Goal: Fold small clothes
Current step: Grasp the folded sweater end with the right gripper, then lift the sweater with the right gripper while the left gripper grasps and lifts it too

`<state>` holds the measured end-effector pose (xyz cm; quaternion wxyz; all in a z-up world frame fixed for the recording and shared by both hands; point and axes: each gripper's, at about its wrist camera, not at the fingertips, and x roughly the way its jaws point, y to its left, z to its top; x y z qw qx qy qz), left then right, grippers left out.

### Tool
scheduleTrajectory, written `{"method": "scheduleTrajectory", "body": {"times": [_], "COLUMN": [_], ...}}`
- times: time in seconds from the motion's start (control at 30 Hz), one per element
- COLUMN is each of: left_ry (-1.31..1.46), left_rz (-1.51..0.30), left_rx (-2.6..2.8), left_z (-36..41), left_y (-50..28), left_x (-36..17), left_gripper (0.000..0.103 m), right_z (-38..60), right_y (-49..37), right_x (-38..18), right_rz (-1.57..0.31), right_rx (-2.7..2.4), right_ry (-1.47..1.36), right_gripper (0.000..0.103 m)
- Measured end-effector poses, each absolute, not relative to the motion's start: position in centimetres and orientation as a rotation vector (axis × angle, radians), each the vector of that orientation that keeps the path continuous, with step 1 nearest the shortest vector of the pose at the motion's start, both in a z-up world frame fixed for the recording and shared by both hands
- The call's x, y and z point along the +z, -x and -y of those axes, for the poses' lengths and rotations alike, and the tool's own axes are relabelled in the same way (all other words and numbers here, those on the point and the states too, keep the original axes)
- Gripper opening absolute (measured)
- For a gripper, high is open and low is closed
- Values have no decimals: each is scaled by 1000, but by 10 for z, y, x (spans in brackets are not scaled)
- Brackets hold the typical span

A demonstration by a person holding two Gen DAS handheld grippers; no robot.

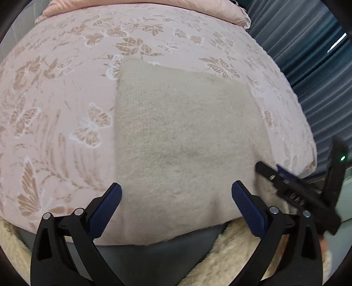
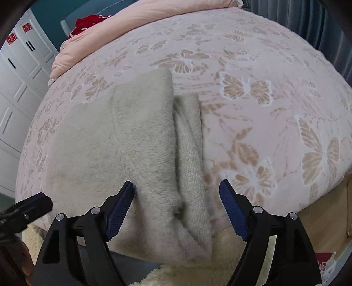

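A beige fleecy garment (image 1: 187, 140) lies folded on the bed (image 1: 66, 92), whose pink cover bears butterfly prints. All places below are given relative to the garment.

Left wrist view: the left gripper (image 1: 177, 195) hangs over the garment's near edge, jaws spread wide, with nothing between the blue pads (image 1: 105, 209); neither pad presses the cloth. The garment's near hem droops over the bed's edge. The right gripper (image 1: 297, 189) appears at the garment's right near corner, blurred. A pink pillow (image 1: 140, 8) lies well beyond the garment's far edge, and blue curtains (image 1: 308, 55) hang to its far right.

Right wrist view: the right gripper (image 2: 176, 195) stands over the garment's (image 2: 105, 145) right near edge, jaws wide. The left pad (image 2: 120, 211) lies just against the fleece; the right pad (image 2: 233, 211) stands clear of it. A folded layer shows along the garment's right side, with a knitted inner strip (image 2: 189, 140) exposed beside it. The left gripper (image 2: 24, 209) shows at the garment's left near corner. White cabinet doors (image 2: 19, 72) stand far to the garment's left; a red item (image 2: 88, 22) lies beyond the pillow (image 2: 105, 37).
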<state>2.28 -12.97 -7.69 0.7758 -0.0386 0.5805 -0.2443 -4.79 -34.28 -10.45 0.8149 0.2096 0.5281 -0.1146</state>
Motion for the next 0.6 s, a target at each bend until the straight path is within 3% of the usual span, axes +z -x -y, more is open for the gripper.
{"method": "scheduleTrajectory", "body": {"times": [0.13, 0.23, 0.37, 0.4, 0.47, 0.53, 0.6], "left_ry": [82, 242, 264, 260, 216, 137, 59], "left_rz": [-1325, -1426, -1415, -1410, -1389, -1344, -1291], "left_rx": [-427, -457, -457, -467, -488, -526, -563], "left_z": [138, 136, 141, 143, 148, 154, 161], "left_y": [-57, -74, -78, -76, -72, -65, -58], "left_x": [-110, -141, -142, -140, -129, -111, -88], "left_gripper": [98, 98, 98, 97, 83, 56, 50], "right_z": [354, 361, 359, 357, 355, 356, 352], "right_y": [43, 37, 28, 26, 23, 24, 27], "right_x": [-132, -145, -148, -146, -140, -126, -104], "right_rz": [-1134, -1114, -1091, -1086, -1084, -1060, -1015], "right_rx": [-189, -150, -141, -134, -80, -61, -45], "right_ry": [-646, -743, -729, -721, -740, -767, -745], "right_gripper": [86, 98, 96, 88, 42, 35, 34]}}
